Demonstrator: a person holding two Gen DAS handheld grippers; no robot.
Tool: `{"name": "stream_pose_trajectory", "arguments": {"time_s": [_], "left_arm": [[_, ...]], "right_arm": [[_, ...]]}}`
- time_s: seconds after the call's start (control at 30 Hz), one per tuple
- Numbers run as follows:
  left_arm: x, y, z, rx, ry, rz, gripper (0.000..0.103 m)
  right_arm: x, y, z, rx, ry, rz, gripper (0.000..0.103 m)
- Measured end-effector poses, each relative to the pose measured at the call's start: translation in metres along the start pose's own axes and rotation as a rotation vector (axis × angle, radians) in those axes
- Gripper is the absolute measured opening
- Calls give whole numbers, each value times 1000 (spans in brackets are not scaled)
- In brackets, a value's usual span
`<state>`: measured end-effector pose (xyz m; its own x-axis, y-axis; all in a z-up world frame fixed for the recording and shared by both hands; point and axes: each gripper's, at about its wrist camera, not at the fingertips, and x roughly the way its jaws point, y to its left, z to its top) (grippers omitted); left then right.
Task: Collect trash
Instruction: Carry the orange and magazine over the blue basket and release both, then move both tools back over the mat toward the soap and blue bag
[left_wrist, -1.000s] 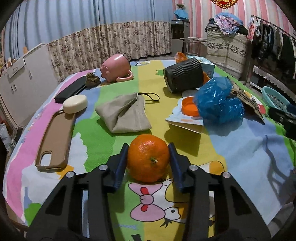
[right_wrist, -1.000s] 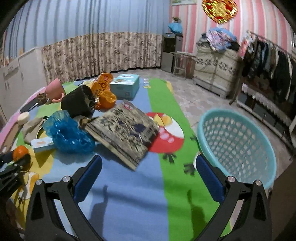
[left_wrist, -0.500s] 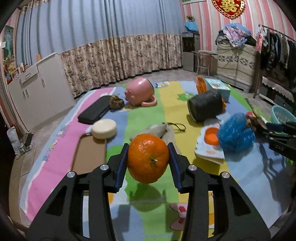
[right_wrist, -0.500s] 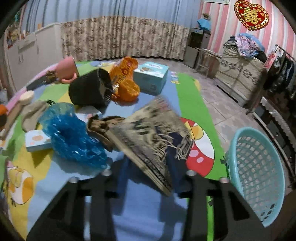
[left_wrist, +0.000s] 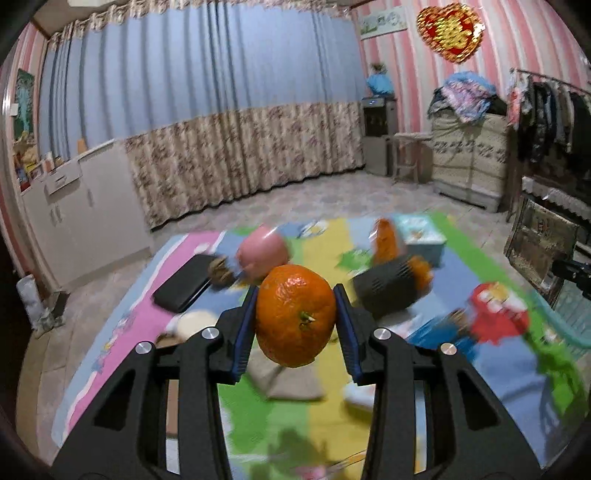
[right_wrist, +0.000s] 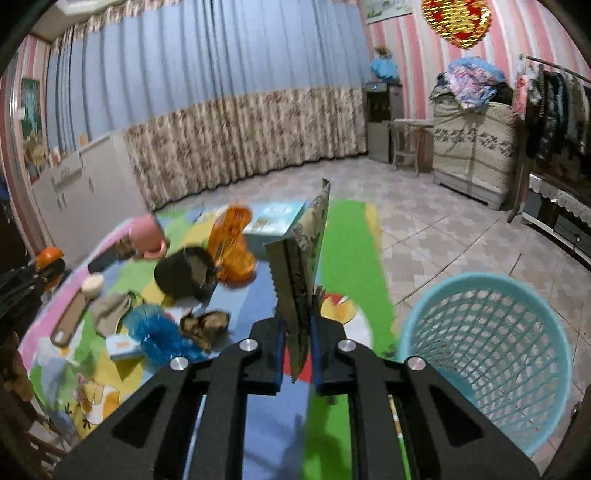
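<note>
My left gripper (left_wrist: 295, 323) is shut on an orange (left_wrist: 295, 314) and holds it high above the colourful table. The orange also shows at the left edge of the right wrist view (right_wrist: 50, 254). My right gripper (right_wrist: 297, 341) is shut on a flat patterned snack packet (right_wrist: 301, 266) that stands upright between the fingers, above the table's right side. A light blue mesh basket (right_wrist: 491, 347) sits on the floor just right of the right gripper. A crumpled blue plastic bag (right_wrist: 157, 330) and a brown crumpled wrapper (right_wrist: 205, 325) lie on the table.
On the table are a pink mug (left_wrist: 262, 253), a black cylinder (left_wrist: 388, 291), orange packaging (right_wrist: 232, 247), a light blue box (right_wrist: 273, 218), a black case (left_wrist: 183, 282), a beige cloth (right_wrist: 110, 308), a brown phone case (right_wrist: 68, 319). Cabinets, curtains and a clothes rack surround it.
My left gripper has lifted the orange off the table and raised it. My right gripper has shut on the snack packet and lifted it upright, near the basket.
</note>
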<state>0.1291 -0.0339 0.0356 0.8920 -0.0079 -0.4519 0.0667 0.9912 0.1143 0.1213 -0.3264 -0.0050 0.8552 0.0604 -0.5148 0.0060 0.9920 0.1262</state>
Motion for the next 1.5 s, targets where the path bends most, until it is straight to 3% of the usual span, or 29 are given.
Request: {"name": "stream_pose_trajectory", "arguments": {"time_s": [0.2,0.43,0.67,0.93,1.03,1.1,1.5], "left_arm": [[-8,-71,25,36,-62,-115,39],[4,-159,29,57,-60,-253,39],[25,-248,13,90,4,-398,39],[52,-325,0,154,56,-505,41],[58,-336,0,168,58,-508,49],[60,-339,3,171,48,-493,65],[48,-296,18,138,-24,-372,88]], "right_arm": [[-29,-70,6,83,-30,-111,12],[-41,-143,-11,139,29,-250,12],[-41,-191,-32,241,52,-278,12],[-28,-193,-37,244,75,-244,12],[-27,-199,-40,257,80,-244,12],[-28,-204,-40,270,81,-243,12],[-9,-196,-38,234,132,-216,12]]}}
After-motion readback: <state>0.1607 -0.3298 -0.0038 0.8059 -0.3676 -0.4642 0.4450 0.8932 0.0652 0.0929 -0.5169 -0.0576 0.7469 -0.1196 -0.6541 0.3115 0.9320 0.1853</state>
